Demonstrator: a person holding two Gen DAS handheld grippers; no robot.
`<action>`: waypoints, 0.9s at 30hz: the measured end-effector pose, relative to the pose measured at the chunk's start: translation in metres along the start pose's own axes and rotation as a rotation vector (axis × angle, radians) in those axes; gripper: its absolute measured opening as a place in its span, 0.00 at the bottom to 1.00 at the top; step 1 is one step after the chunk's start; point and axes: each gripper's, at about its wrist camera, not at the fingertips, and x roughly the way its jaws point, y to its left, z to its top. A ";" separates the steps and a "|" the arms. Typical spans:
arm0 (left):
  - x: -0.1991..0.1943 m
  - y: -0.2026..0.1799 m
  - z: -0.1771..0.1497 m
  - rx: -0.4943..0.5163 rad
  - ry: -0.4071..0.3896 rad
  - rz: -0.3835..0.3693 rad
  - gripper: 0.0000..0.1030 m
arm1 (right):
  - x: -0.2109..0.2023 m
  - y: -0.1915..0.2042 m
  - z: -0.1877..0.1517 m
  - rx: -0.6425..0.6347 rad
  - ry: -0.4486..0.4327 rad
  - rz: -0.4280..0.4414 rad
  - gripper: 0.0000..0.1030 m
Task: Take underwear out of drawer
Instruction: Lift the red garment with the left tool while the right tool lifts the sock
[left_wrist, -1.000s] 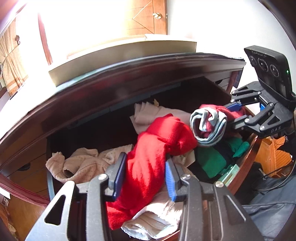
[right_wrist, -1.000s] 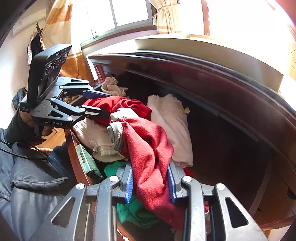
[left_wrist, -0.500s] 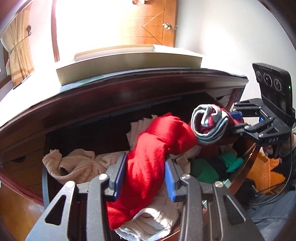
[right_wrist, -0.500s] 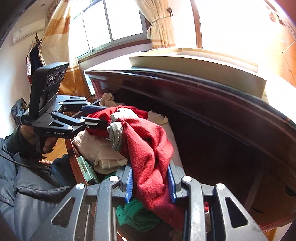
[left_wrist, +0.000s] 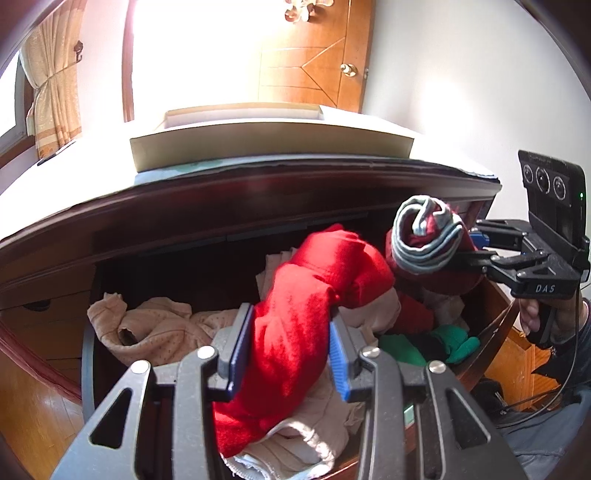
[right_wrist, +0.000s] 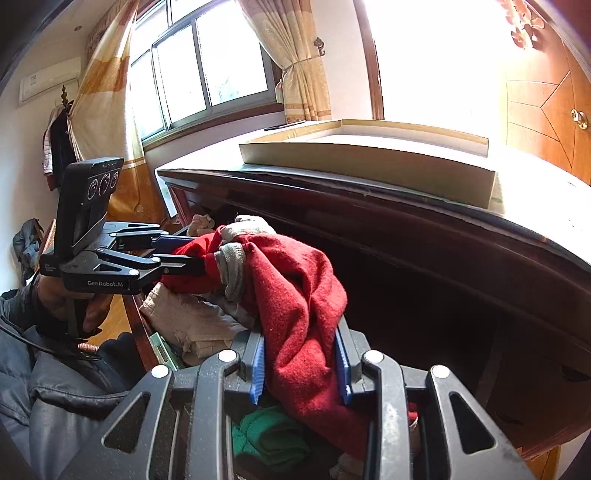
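Underwear (left_wrist: 295, 332), red: lifted above open drawer (left_wrist: 88, 354), stretched between both tools for clean removal. Left gripper (left_wrist: 288, 354) clamped on one end, right gripper (right_wrist: 301, 365) clamped on other.

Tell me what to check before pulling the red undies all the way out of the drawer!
1. Left hand-held gripper clamped on the red fleecy underwear: ok.
2. Right hand-held gripper clamped on the same garment: ok.
3. Underwear lifted above the dark wooden drawer: ok at the middle; lower end cannot tell.
4. Grey rolled waistband free of other clothes: ok.
5. Beige dotted cloth staying behind: ok.
6. Pale cloth under the left gripper not snagged: cannot tell.
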 end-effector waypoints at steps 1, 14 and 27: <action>-0.001 0.000 0.000 -0.004 -0.007 0.000 0.36 | -0.001 0.000 0.000 0.001 -0.006 -0.003 0.32; -0.013 -0.002 0.006 -0.025 -0.098 0.049 0.34 | -0.013 -0.006 -0.001 0.039 -0.107 -0.026 0.32; -0.024 -0.005 0.010 -0.014 -0.156 0.110 0.33 | -0.012 -0.003 -0.004 0.116 -0.160 0.016 0.32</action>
